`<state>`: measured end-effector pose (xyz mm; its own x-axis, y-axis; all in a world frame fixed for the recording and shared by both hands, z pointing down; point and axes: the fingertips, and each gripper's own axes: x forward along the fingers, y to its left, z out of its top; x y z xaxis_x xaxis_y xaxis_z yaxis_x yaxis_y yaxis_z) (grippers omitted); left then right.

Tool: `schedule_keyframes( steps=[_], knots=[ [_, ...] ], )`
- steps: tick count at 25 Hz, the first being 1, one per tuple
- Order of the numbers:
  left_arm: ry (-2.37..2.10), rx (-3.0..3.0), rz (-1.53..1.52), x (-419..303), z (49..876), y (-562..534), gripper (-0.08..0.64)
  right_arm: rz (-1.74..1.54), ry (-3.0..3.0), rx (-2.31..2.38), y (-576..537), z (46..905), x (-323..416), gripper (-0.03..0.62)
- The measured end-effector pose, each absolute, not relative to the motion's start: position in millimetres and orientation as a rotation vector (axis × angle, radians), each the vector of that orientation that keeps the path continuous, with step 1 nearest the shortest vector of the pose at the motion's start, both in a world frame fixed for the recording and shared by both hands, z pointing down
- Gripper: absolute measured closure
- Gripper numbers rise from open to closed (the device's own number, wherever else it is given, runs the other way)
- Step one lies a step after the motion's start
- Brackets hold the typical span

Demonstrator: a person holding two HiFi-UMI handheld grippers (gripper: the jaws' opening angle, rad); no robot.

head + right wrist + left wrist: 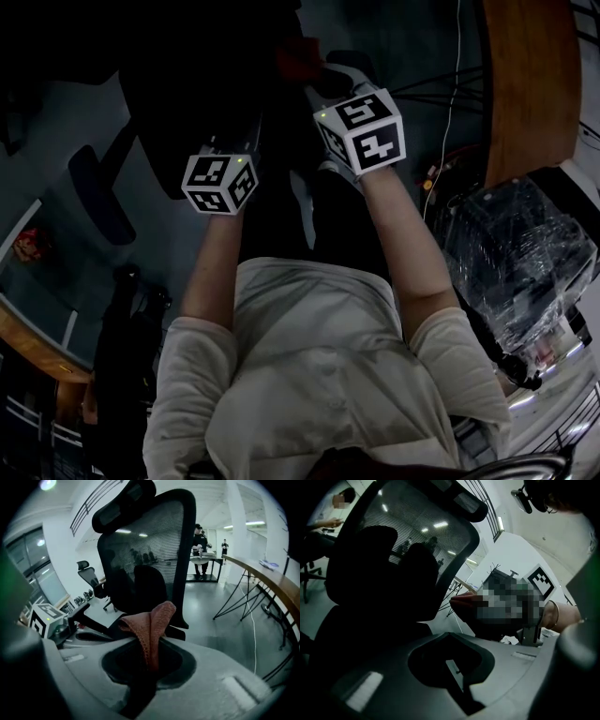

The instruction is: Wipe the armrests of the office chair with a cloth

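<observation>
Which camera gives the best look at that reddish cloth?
The right gripper view: the cloth stands folded and close, pinched in the right gripper. The head view catches only a dim reddish patch of it in shadow; the left gripper view shows just one edge.

In the right gripper view the lower end of the cloth (151, 623) vanishes into the dark slot where the right tongs (146, 667) pinch it. The base of the office chair (150, 550) is hidden behind the tongs' own body. 2 people (200, 543) far off are too small to make out.

In the left gripper view the left tongs (457, 679) sit in deep shadow, so it cannot be told whether their jaws meet. The chair's seat is a black mass cut off at the left edge.

In the head view both tongs' jaws lie hidden beyond their marker cubes (361, 131). The chair is largely lost in darkness, and only a reddish scrap of cloth shows.
</observation>
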<state>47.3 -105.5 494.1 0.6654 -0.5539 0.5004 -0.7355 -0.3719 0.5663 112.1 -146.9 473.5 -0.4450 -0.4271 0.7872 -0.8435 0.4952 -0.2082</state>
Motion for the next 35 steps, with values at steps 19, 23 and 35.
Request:
schedule_keyframes(
  steps=[19, 23, 35],
  knots=[
    [-0.917, 2.104, 0.302, 75.0, 492.3, -77.2, 0.549, 1.31, -1.772, 1.611, -87.8, 486.6, 154.0, 0.551],
    [-0.946, 2.129, 0.284, 79.0, 481.5, -71.1, 0.548, 1.312, -1.784, 1.619, -68.5, 484.8, 158.3, 0.551],
    [-1.027, 2.08, 0.233, 78.9, 477.6, 1.7, 0.549, 1.232, -1.852, 1.509, 8.5, 482.7, 157.5, 0.55]
  ],
)
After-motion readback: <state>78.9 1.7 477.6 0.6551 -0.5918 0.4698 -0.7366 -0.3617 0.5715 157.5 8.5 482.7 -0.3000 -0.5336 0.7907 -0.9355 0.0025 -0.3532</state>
